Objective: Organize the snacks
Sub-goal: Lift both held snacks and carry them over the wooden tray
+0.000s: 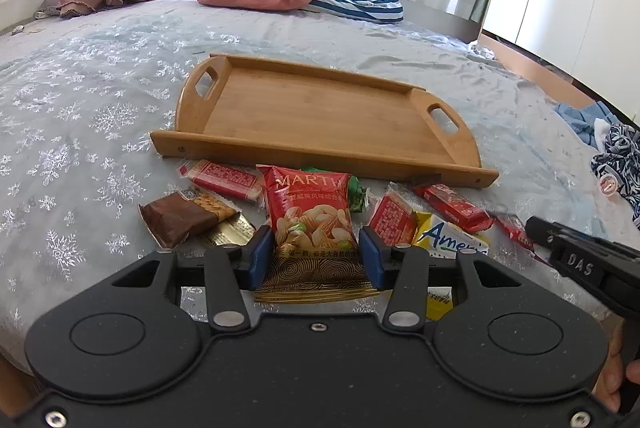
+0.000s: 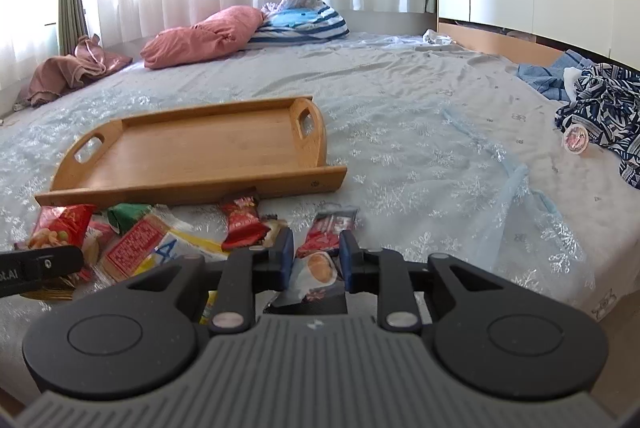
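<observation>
The left gripper [image 1: 316, 252] pinched a red nut-mix bag [image 1: 312, 216] between its 2 blue pads, low in the frame's center, just below the empty wooden tray [image 1: 320, 148]. The right gripper [image 2: 314, 258] was clamped on a white-and-dark snack packet [image 2: 314, 278] at lower center, with other wrapped snacks scattered on the snowflake bedspread [image 2: 420, 148] to its left.

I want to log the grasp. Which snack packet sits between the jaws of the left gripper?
The red nut mix packet with the gold lower edge, pinched by the left gripper. The other packets lie loose on the bed beside it.
</observation>
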Demonstrator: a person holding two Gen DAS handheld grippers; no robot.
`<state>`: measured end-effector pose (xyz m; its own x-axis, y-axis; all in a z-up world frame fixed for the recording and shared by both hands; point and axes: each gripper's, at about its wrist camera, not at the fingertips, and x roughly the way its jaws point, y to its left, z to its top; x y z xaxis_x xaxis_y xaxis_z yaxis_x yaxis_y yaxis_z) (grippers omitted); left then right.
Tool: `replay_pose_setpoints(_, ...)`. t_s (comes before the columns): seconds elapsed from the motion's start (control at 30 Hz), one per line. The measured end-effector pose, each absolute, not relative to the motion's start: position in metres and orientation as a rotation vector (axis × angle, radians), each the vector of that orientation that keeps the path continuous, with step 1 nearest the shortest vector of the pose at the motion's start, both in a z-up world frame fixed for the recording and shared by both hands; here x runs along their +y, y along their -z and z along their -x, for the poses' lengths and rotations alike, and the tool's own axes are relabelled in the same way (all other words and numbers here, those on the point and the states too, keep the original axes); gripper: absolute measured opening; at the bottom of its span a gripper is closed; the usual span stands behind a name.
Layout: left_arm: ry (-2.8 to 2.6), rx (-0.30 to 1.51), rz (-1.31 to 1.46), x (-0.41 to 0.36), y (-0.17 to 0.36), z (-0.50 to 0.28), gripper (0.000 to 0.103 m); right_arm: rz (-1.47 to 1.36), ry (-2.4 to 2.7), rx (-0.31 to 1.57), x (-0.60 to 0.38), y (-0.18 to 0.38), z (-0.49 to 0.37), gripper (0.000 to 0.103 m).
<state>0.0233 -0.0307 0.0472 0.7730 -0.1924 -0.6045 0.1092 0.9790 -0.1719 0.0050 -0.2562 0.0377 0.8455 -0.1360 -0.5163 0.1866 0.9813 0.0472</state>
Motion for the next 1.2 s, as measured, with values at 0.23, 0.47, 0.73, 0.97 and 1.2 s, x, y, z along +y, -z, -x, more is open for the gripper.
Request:
replay_pose_setpoints(0.23, 0.164, 0.664, 0.143, -0.031, -0.049, -0.024, 0.044, -0.08, 0.173, 0.511, -0.256, -0.051, -0.006, 0.004)
replay_pose_setpoints(0.47, 0.167, 0.683, 0.145, -0.03, -0.045, -0.024, 0.044, -0.103, 0.178, 0.593, -0.259, -0.032, -0.009, 0.018)
replay_pose_setpoints(0.73, 0.165, 0.69, 0.144, -0.03, -0.042, -0.026, 0.045, -0.15, 0.221, 0.606, -0.266, -0.019, -0.006, 0.039)
replay_pose_setpoints(0.97, 0.171, 0.698, 0.141, -0.033, -0.04, -0.026, 0.044, -0.162, 0.188, 0.605, -0.258, -0.018, -0.012, 0.047)
replay_pose_setpoints(1.2, 0.175, 0.699, 0.137, -0.034, -0.04, -0.027, 0.044, -0.116, 0.208, 0.631, -0.247, -0.006, -0.029, 0.056)
